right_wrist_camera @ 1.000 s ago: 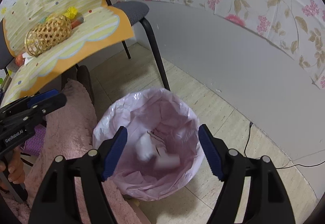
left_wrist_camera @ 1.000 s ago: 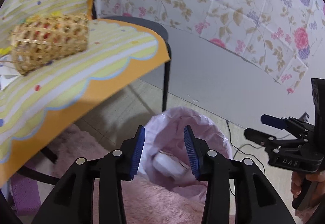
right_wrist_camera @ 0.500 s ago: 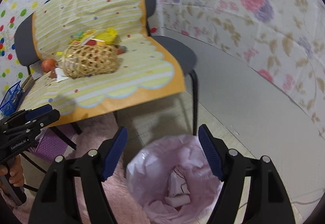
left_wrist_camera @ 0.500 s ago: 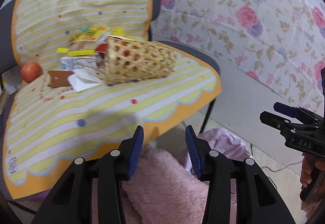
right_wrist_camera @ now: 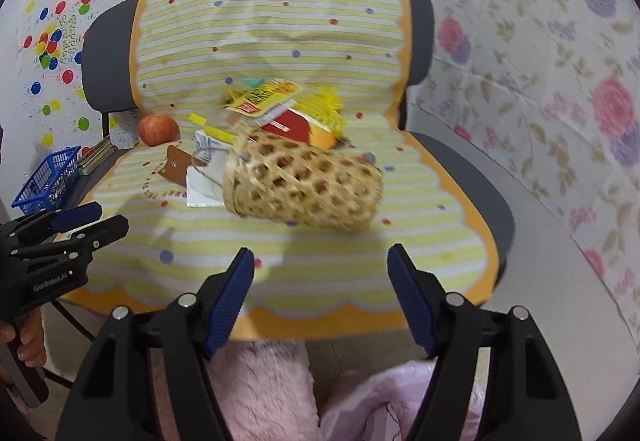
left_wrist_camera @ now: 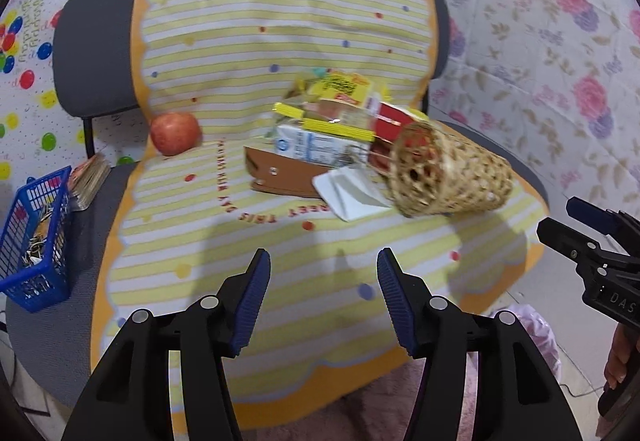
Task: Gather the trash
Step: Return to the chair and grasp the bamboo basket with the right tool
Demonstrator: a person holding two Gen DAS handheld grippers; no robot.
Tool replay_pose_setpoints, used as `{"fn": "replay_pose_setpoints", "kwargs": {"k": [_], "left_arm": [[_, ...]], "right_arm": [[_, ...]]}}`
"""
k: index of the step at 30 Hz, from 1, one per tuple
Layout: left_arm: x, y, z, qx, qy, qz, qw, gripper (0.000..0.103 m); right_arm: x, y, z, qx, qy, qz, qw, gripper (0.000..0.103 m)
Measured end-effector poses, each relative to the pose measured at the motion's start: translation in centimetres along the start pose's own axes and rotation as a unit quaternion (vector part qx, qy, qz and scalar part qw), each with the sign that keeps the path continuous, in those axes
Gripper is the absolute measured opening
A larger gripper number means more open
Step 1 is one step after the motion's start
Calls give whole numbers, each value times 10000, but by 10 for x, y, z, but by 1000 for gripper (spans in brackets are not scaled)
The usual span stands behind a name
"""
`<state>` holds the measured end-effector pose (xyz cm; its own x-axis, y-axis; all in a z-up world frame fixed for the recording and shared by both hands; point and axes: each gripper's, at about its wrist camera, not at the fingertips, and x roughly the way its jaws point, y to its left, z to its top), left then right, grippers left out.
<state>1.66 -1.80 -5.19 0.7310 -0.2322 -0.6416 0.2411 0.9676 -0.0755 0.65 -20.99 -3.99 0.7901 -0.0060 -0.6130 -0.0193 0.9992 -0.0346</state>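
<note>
Both grippers face the chair, fingers apart and empty: left gripper [left_wrist_camera: 322, 297], just opened wider, and right gripper [right_wrist_camera: 320, 297]. Trash spills from the tipped basket [right_wrist_camera: 300, 185] on the seat, probably next; the bin bag [right_wrist_camera: 400, 401] waits below

I read "DAS" in white on the black body of the right gripper [left_wrist_camera: 576, 237], and "GenRoboLAI" on the side of the left gripper [right_wrist_camera: 90, 227]. Red letters curve across the striped yellow cloth [left_wrist_camera: 248, 41] on the chair; I make out "THIS" upside down, the rest too blurred
</note>
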Motion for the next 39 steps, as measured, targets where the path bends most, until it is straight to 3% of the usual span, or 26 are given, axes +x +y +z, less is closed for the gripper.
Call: {"fn": "replay_pose_setpoints", "kwargs": {"k": [9,15,18,23,26,32,36,39], "left_arm": [[22,21,8,-193,89,-62,9998,57],[30,21,9,-201,144,-135,9996,57],[32,19,7,-181,166,-164,9996,57],[37,15,5,-182,235,-220,9993,57],[39,7,6,-137,272,-242,9992,57],[42,-10,15,-23,272,-318,9991,57],[47,-13,35,30,191,-318,9993,57],[53,-12,58,14,39,-206,9998,83]], "right_arm": [[52,47,36,-217,-180,-537,9982,82],[74,52,34,-356,-23,-1128,9930,81],[66,38,23,-341,-5,-1183,9924,71],[49,2,3,-140,67,-1375,9904,26],[40,-30,-6,154,-13,-1445,9894,8],[26,-78,-9,912,-223,-881,9917,6],[12,-87,1,1028,-581,-798,9898,6],[6,-94,14,1090,-821,-759,9877,6]]}}
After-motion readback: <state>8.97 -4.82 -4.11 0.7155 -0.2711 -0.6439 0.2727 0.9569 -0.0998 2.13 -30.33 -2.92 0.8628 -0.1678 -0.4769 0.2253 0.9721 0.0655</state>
